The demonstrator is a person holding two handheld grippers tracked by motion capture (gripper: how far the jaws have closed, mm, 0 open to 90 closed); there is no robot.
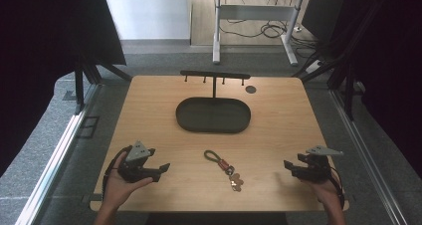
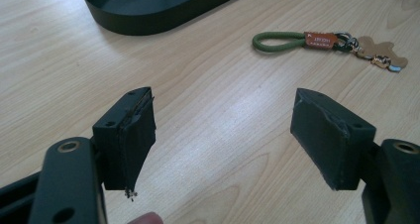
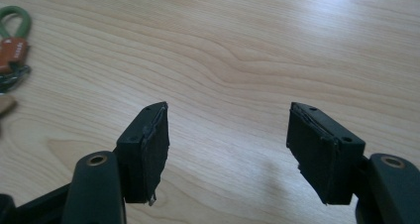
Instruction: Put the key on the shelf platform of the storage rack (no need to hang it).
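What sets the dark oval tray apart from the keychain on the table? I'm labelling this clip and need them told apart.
The tray is a broad, dark, rimmed oval, while the keychain is small and slender: a green cord loop, an orange tag and keys. The tray sits toward the far side, by the hook stand; the keychain lies nearer the person, between the left tool and right tool. Both rest untouched on the wooden table.

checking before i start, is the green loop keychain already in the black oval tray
No, the green loop keychain lies on the wooden table, nearer the person than the black oval tray.
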